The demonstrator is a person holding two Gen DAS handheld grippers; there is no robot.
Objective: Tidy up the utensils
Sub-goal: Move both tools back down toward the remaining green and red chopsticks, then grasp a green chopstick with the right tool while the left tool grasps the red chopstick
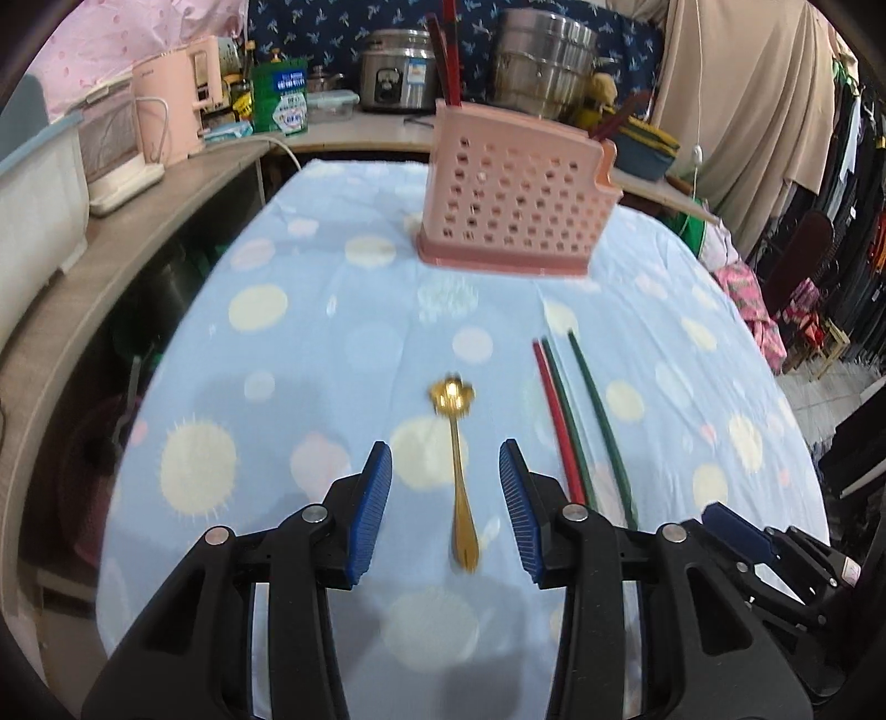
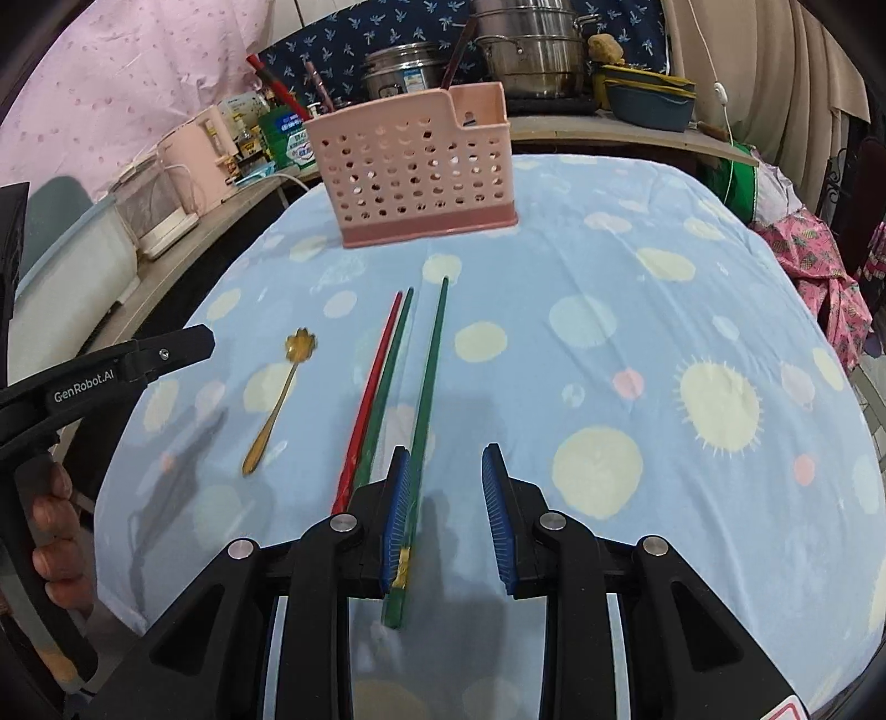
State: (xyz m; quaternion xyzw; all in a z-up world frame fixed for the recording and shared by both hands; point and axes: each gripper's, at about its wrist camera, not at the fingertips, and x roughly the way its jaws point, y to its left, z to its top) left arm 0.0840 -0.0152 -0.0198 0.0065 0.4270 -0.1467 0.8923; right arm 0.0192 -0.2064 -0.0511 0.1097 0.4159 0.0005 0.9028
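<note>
A gold spoon point(image 1: 458, 471) with a flower-shaped bowl lies on the blue dotted cloth, its handle between the open jaws of my left gripper point(image 1: 446, 459). A red chopstick point(image 1: 556, 421) and two green chopsticks point(image 1: 601, 426) lie to its right. A pink perforated utensil holder point(image 1: 515, 199) stands farther back, with red chopsticks sticking out. In the right wrist view, my right gripper point(image 2: 446, 471) is open over the near end of a green chopstick point(image 2: 429, 387), beside the red chopstick point(image 2: 368, 399). The spoon point(image 2: 277, 399) and holder point(image 2: 415, 171) show there too.
The table point(image 1: 277, 343) is covered by the blue cloth and drops off at left and right. A curved wooden counter point(image 1: 166, 183) behind holds a pink kettle, boxes, a rice cooker point(image 1: 396, 72) and steel pots point(image 2: 531, 50). Clothes hang at the right.
</note>
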